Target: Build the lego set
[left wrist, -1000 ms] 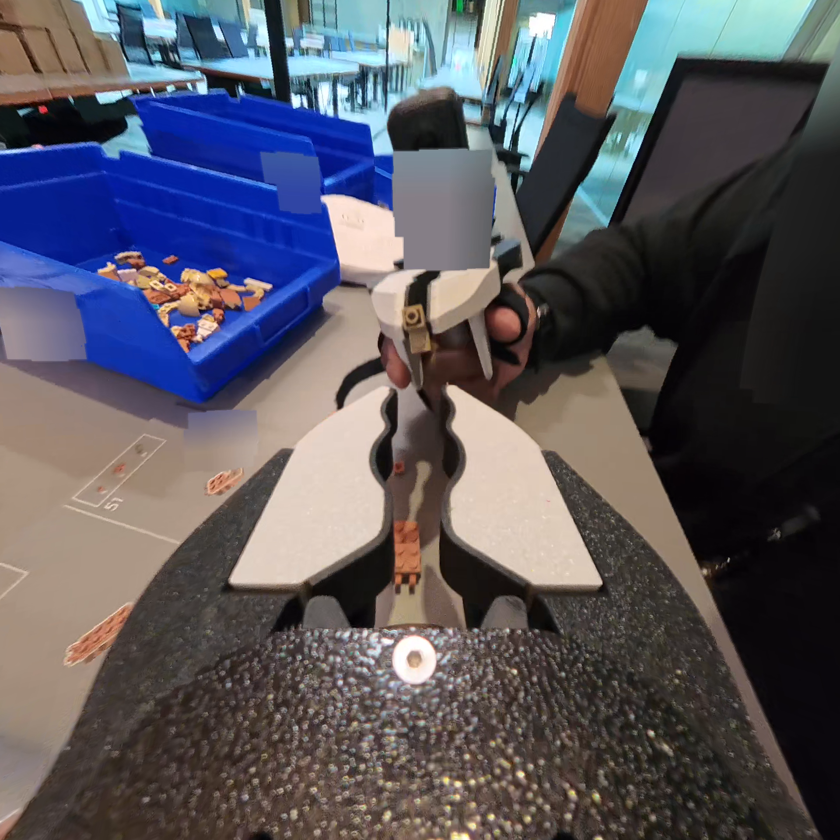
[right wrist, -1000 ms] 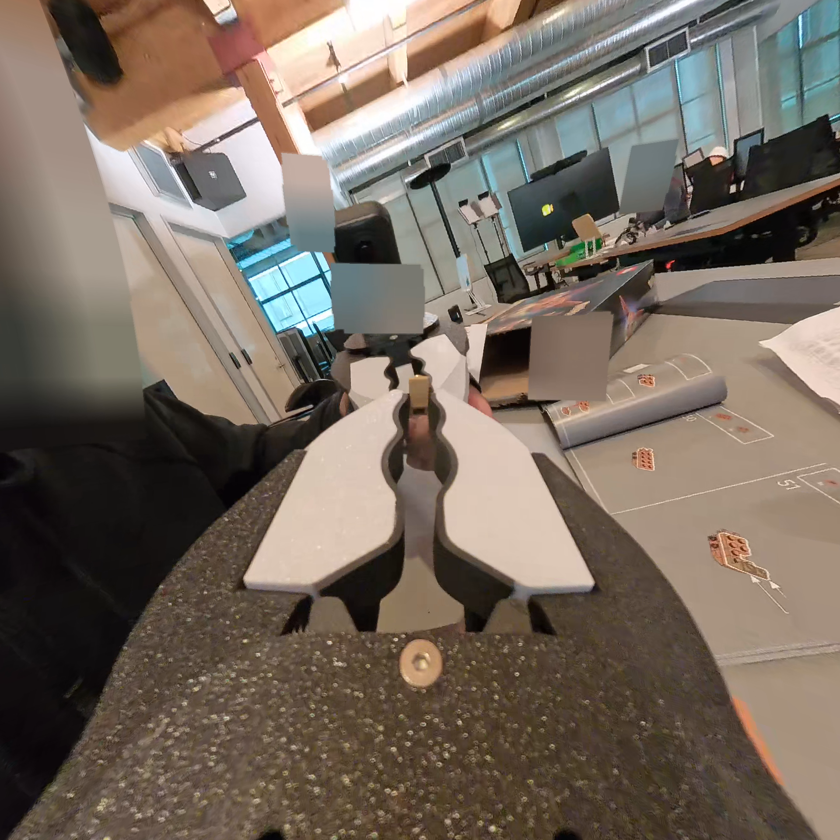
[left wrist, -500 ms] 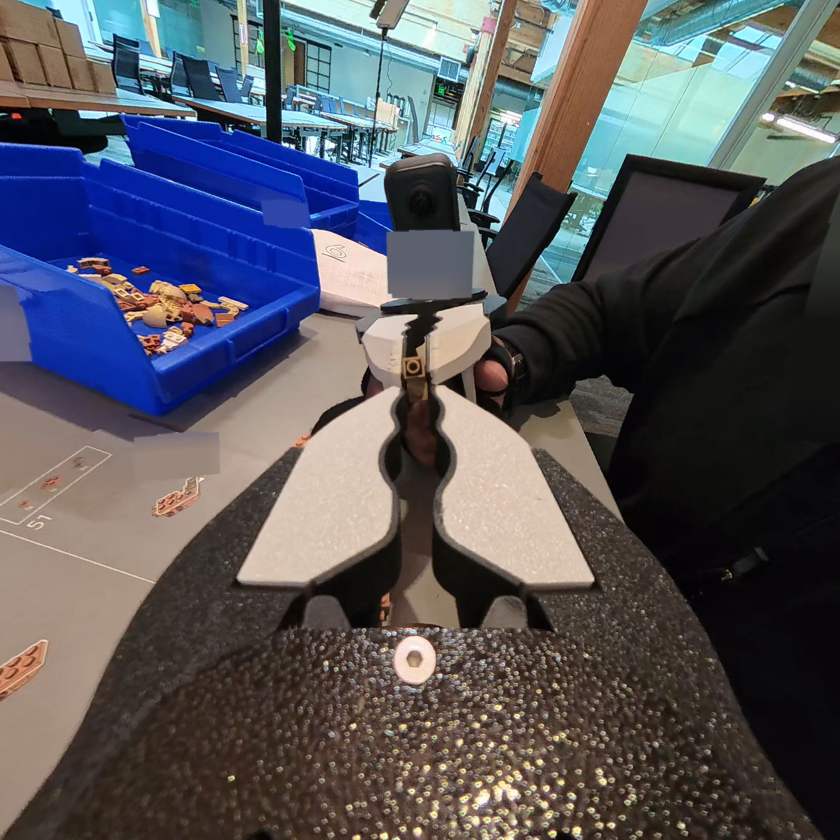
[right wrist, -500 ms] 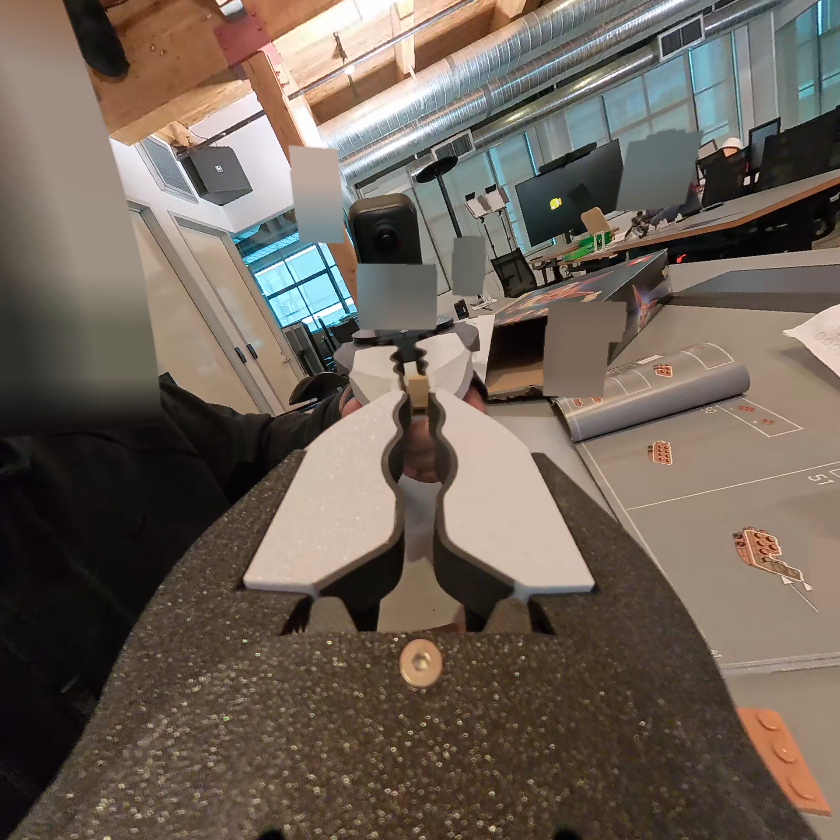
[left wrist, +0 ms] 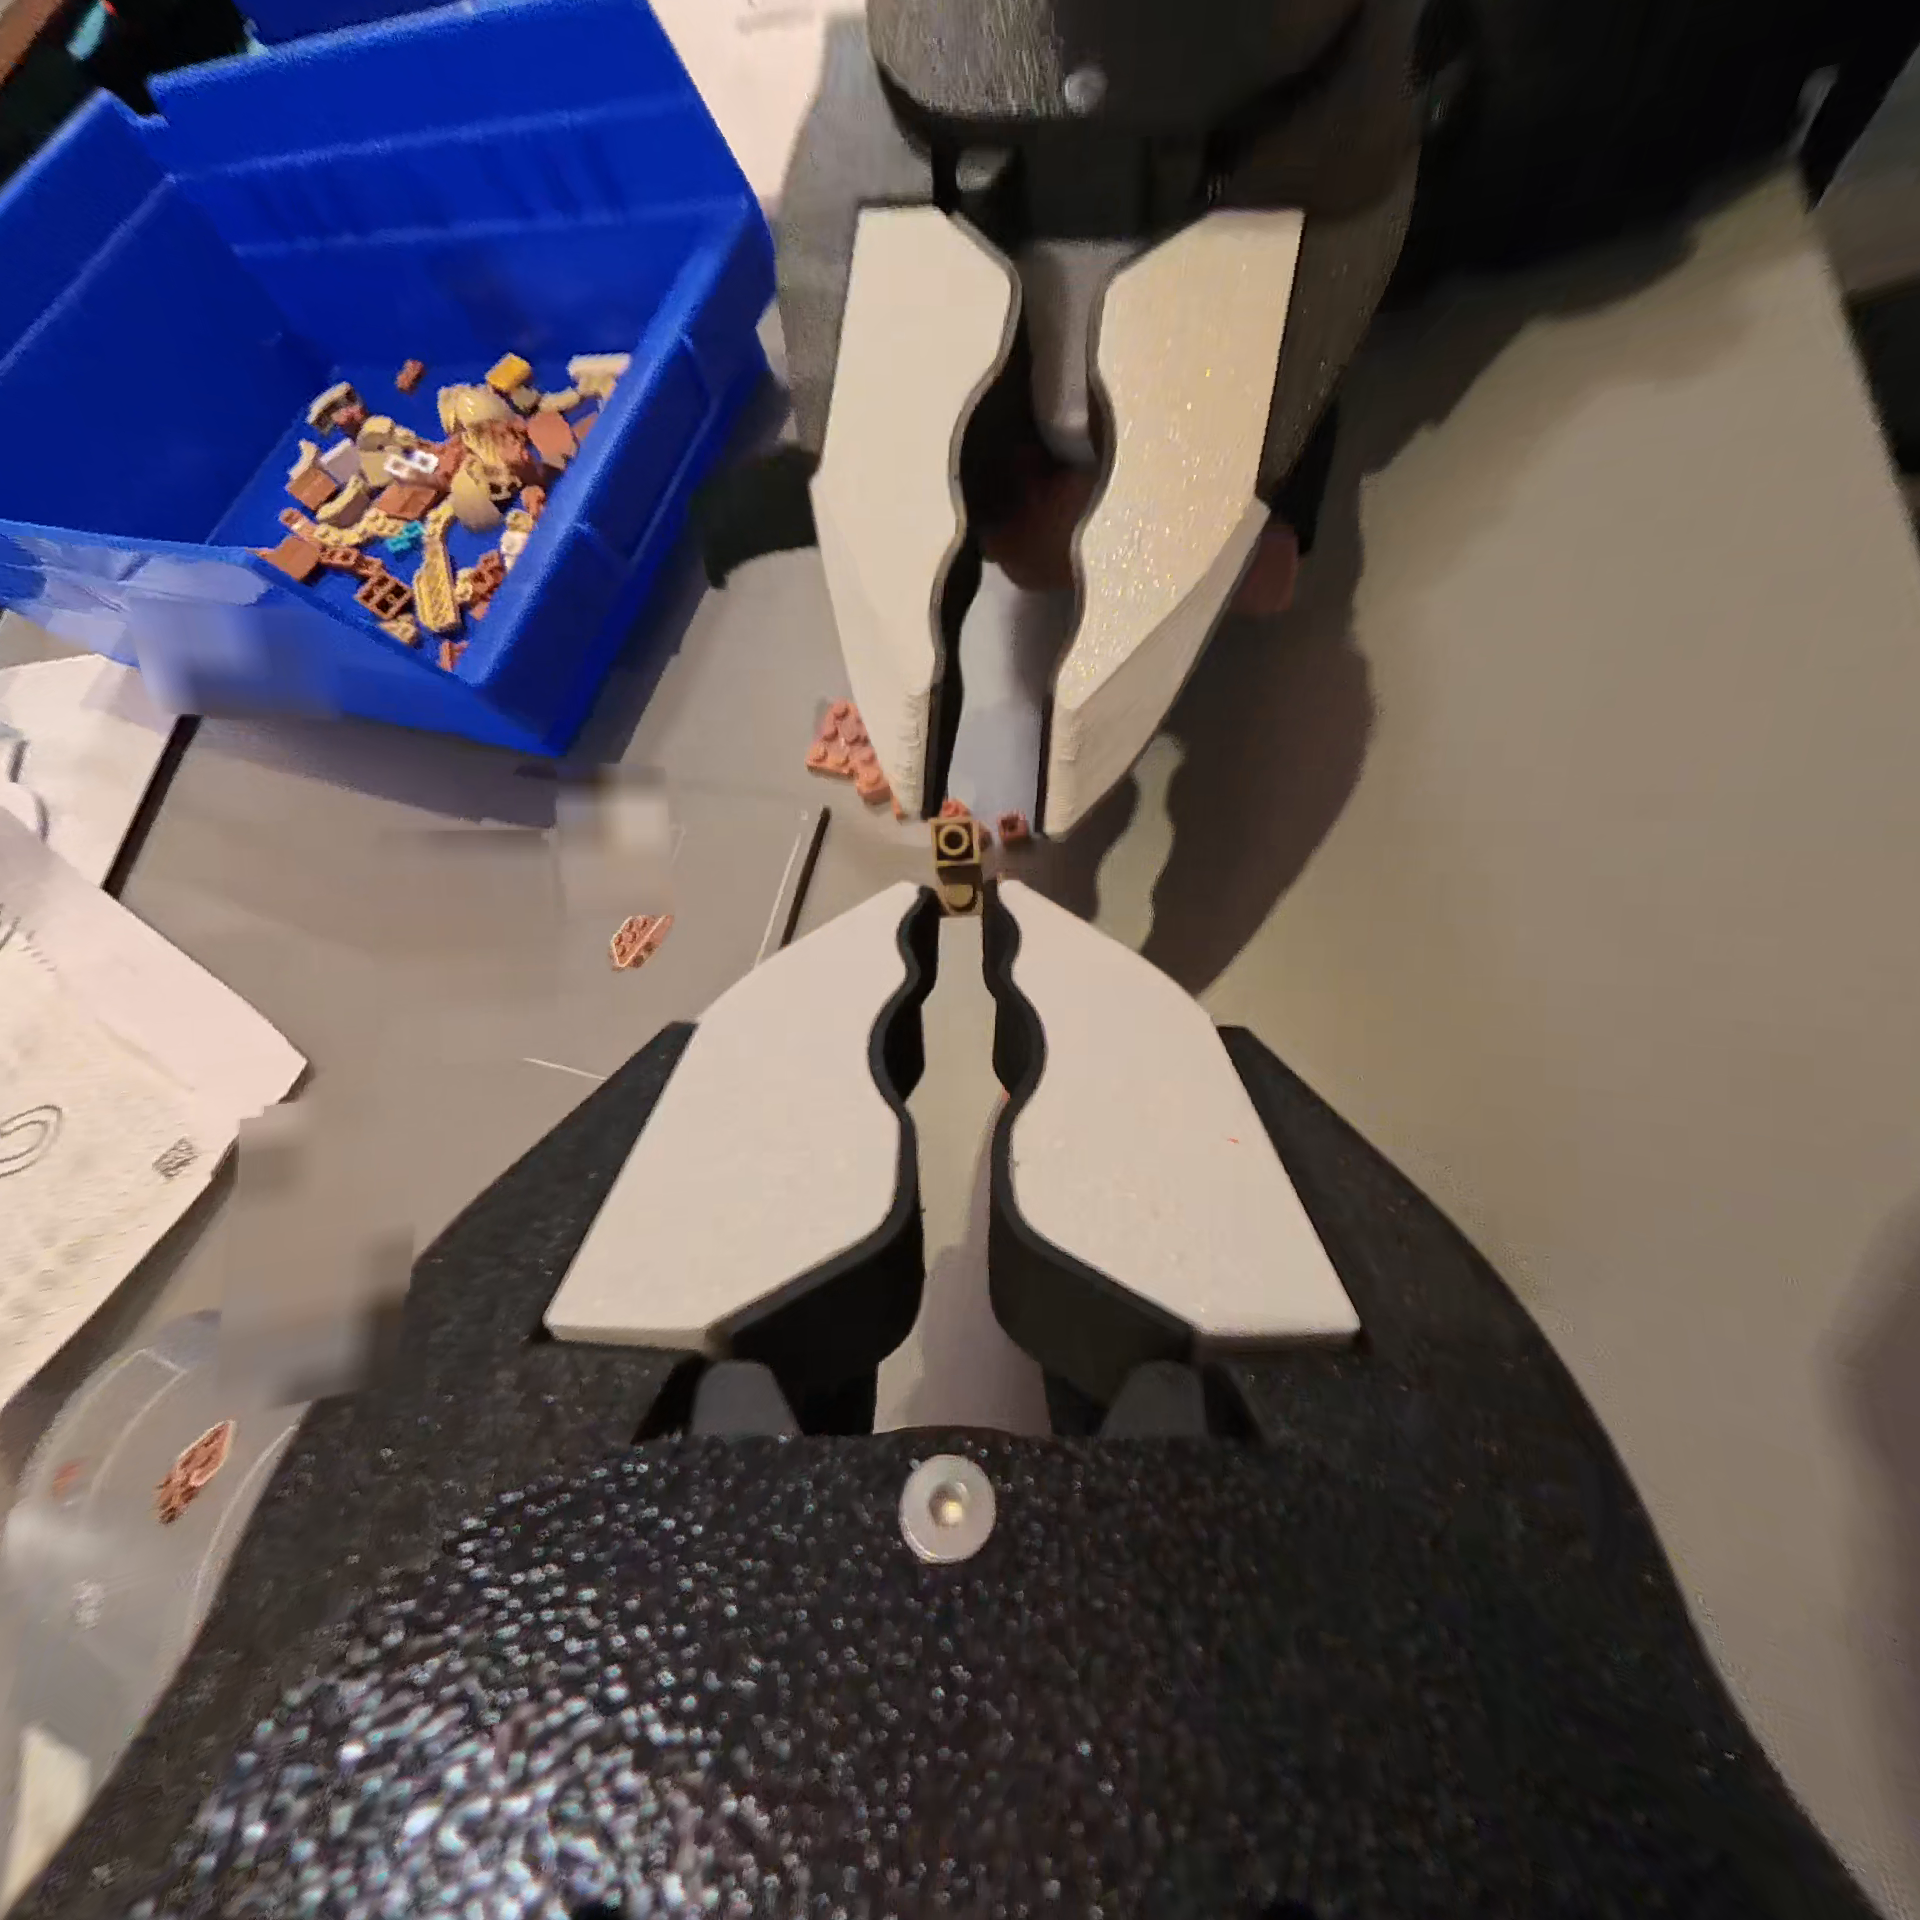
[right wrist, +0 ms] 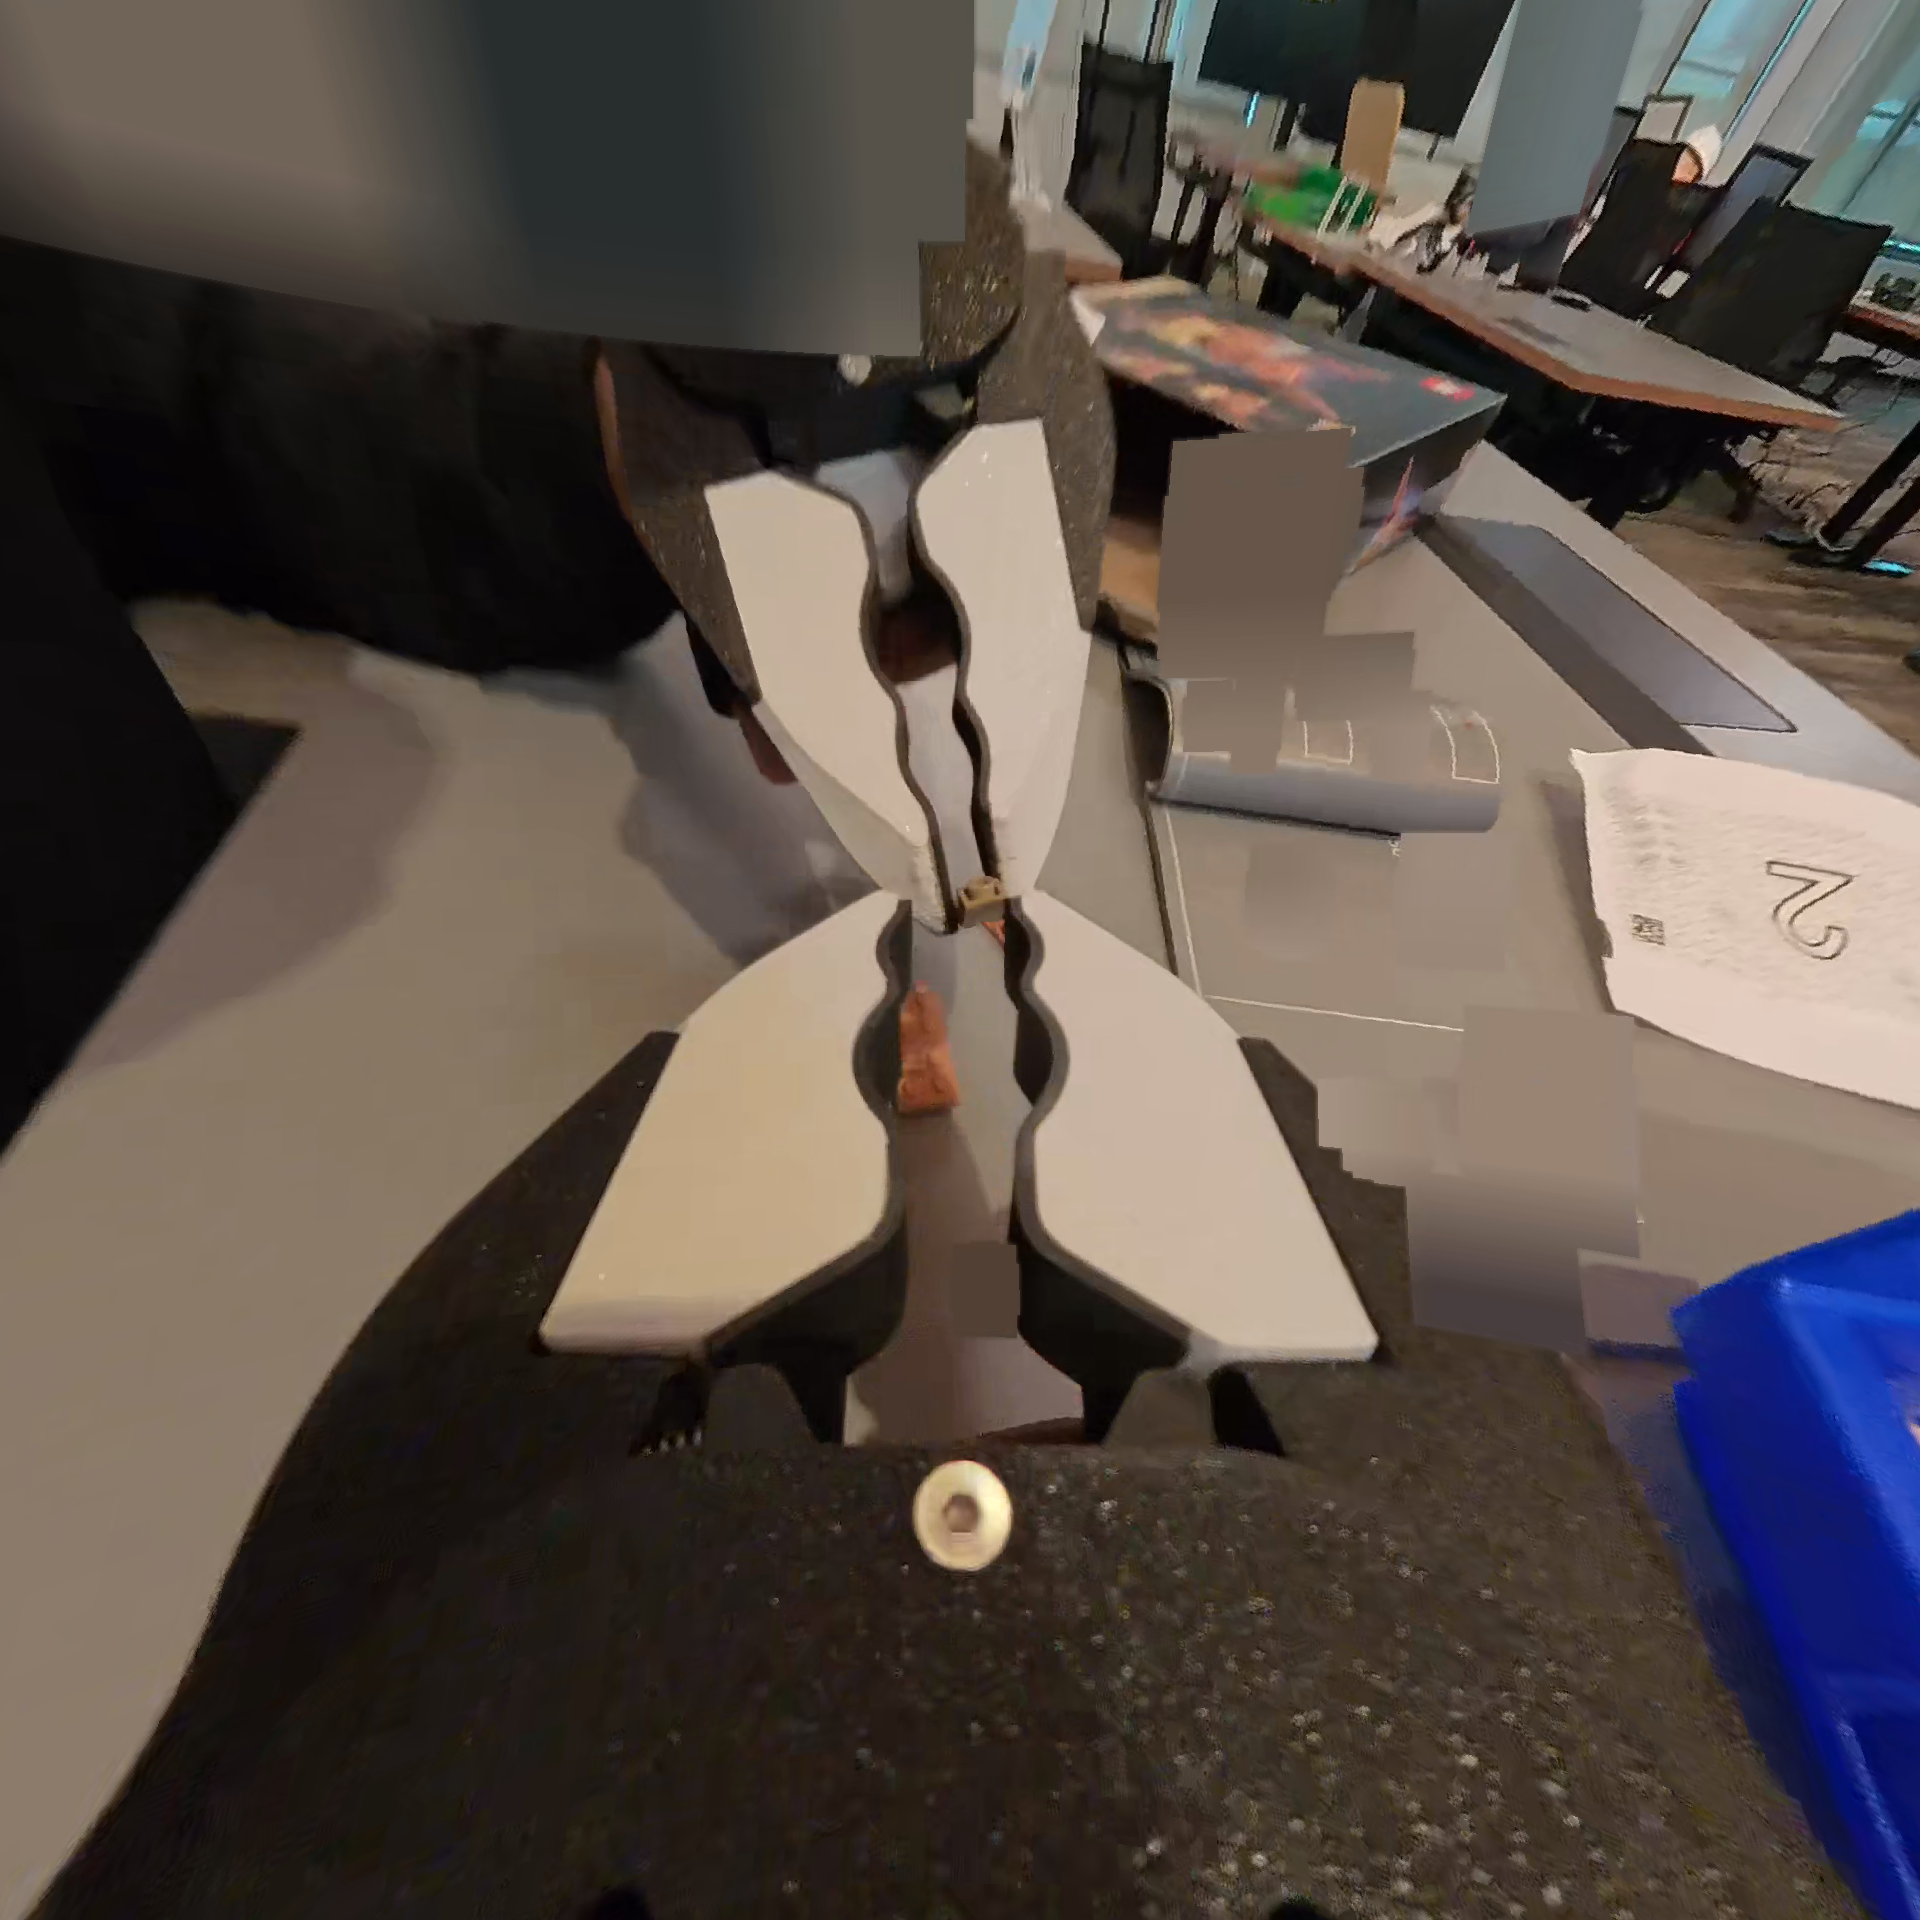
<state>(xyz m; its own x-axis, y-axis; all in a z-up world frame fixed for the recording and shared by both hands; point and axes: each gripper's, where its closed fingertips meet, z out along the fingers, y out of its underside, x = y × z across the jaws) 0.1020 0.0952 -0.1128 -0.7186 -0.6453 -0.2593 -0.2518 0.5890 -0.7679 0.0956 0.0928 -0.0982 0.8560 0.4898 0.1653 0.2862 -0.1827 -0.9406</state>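
Observation:
My left gripper (left wrist: 957,900) is shut on a small tan one-stud brick (left wrist: 956,854), pinched at its fingertips just above the grey table mat (left wrist: 1455,935). My right gripper (left wrist: 987,812) faces it tip to tip with its jaws apart, and its pads stand clear of the brick. In the right wrist view the tan brick (right wrist: 984,900) sits in the tips of the left gripper (right wrist: 961,891), just ahead of my right gripper's (right wrist: 961,923) spread fingertips. A person's hands hold both grippers.
A blue bin (left wrist: 644,312) of loose tan and brown bricks stands at the left. A brown wedge plate (left wrist: 844,744) and small brown pieces (left wrist: 638,940) lie on the mat. Papers (right wrist: 1766,914), a rolled mat (right wrist: 1330,795), a box (right wrist: 1299,364) and a brown plate (right wrist: 925,1060) also show. My two grippers' fingertips are within a few centimetres of each other.
The right gripper held the tan brick; the left gripper closed on it too, then the right jaws opened and let go. Both grippers have dropped toward the table.

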